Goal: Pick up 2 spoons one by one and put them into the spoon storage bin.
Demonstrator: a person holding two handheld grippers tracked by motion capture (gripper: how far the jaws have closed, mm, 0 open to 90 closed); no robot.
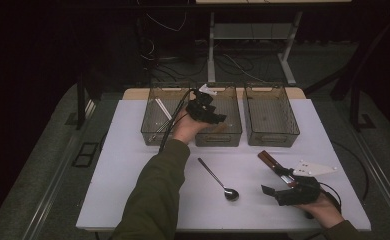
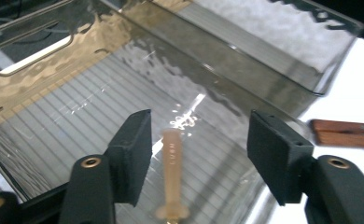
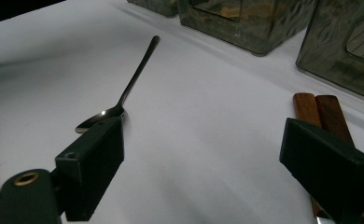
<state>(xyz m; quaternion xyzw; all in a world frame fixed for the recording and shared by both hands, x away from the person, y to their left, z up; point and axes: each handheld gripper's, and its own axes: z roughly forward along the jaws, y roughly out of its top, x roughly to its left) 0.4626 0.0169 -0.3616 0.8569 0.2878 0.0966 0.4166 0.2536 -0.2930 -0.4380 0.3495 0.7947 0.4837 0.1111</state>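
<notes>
Over the middle bin [image 1: 231, 131], the left gripper [image 1: 209, 107] hangs with jaws spread. Between them, untouched, a pale spoon [image 2: 172, 175] lies on the bin's ribbed floor.

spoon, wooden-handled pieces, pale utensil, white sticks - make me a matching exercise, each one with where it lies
Things:
1. spoon
2. wooden-handled pieces
3. pale utensil
4. white sticks

Places:
A. on the ribbed floor of the middle bin, between the open jaws of the left gripper
B. in the left bin
C. on the white table, between the two hands
D. on the table next to the right gripper

Pairs: 1-C, 2-D, 3-A, 4-B
</notes>
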